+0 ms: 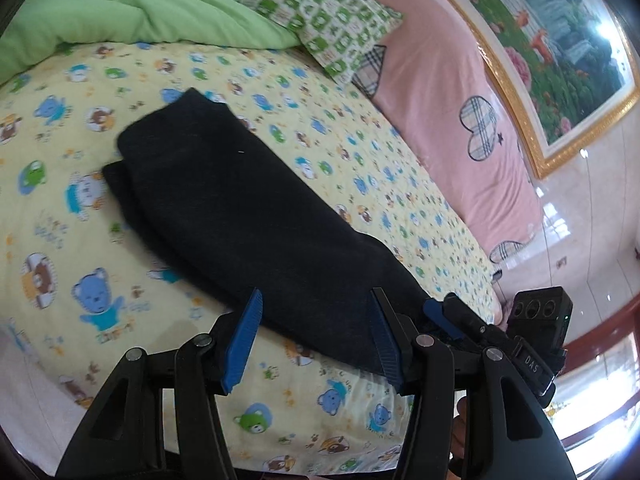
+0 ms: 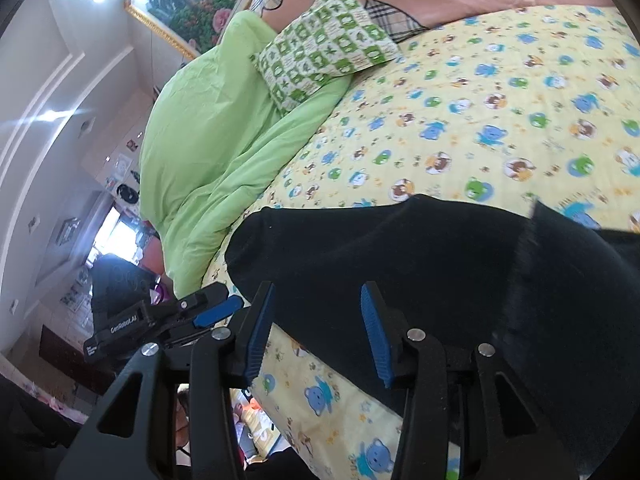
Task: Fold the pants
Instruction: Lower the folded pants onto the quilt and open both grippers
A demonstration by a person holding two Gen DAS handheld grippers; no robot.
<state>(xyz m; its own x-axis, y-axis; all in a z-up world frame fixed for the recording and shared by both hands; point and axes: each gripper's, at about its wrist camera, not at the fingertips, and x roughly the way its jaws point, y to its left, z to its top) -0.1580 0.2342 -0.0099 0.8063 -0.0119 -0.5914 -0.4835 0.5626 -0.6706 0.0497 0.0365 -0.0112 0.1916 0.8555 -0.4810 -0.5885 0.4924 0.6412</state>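
Black pants (image 1: 248, 208) lie folded lengthwise on the yellow bear-print bed sheet (image 1: 60, 240), running from the upper left down to the near edge. My left gripper (image 1: 316, 300) is open, its blue pads either side of the pants' near end, holding nothing. In the right wrist view the pants (image 2: 400, 256) lie across the sheet (image 2: 480, 100). My right gripper (image 2: 318, 292) is open over the pants' near edge, empty. Each gripper shows in the other's view: the right one (image 1: 440, 312) at the right, the left one (image 2: 216, 310) at the left.
A green duvet (image 1: 120, 4) is bunched at the head of the bed, with a green checked pillow (image 1: 320, 12) beside it. A pink headboard cover (image 1: 460, 92) and a gold-framed picture (image 1: 560, 40) stand behind. The bed's near edge (image 2: 320, 400) drops to the floor.
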